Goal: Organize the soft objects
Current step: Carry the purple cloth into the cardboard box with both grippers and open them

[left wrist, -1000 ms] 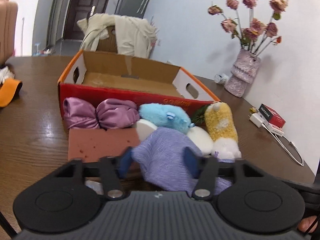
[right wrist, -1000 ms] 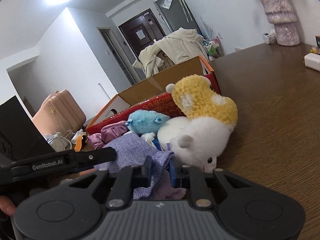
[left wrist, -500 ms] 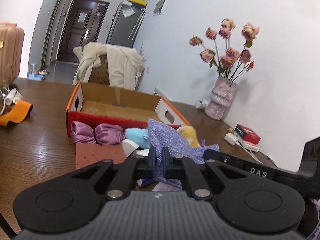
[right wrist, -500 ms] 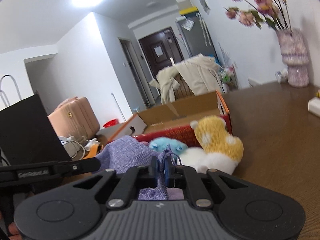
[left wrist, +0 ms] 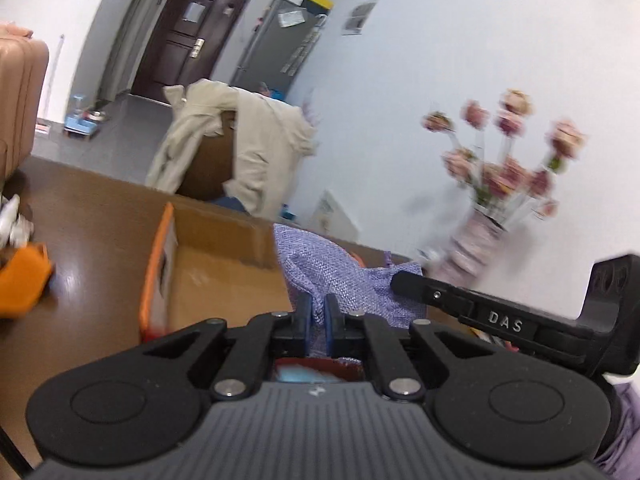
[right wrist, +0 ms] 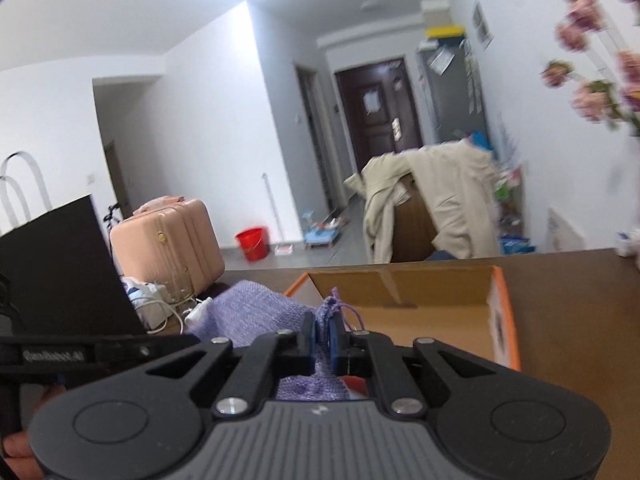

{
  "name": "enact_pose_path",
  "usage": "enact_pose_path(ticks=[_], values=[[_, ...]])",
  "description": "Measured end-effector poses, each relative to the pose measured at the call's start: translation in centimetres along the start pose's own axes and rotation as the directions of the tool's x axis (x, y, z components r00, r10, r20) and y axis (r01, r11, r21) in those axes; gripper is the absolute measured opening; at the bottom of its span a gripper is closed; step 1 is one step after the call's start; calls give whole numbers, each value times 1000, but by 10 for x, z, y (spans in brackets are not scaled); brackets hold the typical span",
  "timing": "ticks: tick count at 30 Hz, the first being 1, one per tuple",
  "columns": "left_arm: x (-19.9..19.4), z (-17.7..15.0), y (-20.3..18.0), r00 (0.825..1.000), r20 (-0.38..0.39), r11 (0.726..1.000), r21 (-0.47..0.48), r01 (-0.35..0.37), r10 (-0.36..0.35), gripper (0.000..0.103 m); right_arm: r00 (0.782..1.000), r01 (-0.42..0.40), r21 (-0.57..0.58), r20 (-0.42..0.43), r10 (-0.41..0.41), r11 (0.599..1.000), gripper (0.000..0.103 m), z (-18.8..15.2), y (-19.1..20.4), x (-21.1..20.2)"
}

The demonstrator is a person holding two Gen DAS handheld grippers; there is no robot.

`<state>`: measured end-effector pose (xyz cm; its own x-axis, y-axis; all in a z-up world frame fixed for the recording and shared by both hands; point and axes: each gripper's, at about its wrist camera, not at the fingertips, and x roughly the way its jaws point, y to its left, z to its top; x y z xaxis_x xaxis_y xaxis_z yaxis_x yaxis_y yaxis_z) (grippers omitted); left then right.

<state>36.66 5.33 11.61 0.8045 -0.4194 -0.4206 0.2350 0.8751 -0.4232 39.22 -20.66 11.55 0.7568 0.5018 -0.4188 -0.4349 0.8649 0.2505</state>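
Both tools were clamped on the purple knit cloth point(left wrist: 340, 276) — the left tool point(left wrist: 316, 314) on one edge, the right tool point(right wrist: 323, 336) on its tasselled corner — holding it stretched between them above the bench point(right wrist: 568, 320), in front of the open cardboard box point(right wrist: 420, 304).

Both wrist cameras sit low behind their own jaws, close above the table point(left wrist: 92, 216), facing its far edge. Both views share the box point(right wrist: 436, 316), the draped chair point(left wrist: 240, 152), the door point(right wrist: 376, 108) and the flowers point(left wrist: 504, 152).
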Motion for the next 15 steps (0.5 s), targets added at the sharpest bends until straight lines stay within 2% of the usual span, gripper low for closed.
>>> enact_pose_path(ticks=[2,5,8,10,12,14,15], values=[[36,22,17,999,-40,1000,15,-11,12,7,999,21,-40,-43,-23,999,6,27,-8,47],[90,46,45,991,-96,996,9,-90,91,7,991,50,-56,-122,-56,997,6,53,-20,121],[136,61,69,977,-140,987,20,-162,163,7,976,74,-54,-202,-84,996,6,61,-28,189],[162,63,80,963,-162,976,47,-212,217,7,960,100,-48,-257,-109,994,6,58,-34,228],[175,55,87,947,-153,959,66,-277,284,10,943,122,-41,-308,-129,992,6,53,-42,259],[182,51,94,941,-157,954,68,-292,299,28,933,140,-30,-331,-142,990,7,44,-46,274],[183,50,98,944,-159,957,55,-284,289,30,928,148,-30,-341,-150,988,7,39,-48,281]])
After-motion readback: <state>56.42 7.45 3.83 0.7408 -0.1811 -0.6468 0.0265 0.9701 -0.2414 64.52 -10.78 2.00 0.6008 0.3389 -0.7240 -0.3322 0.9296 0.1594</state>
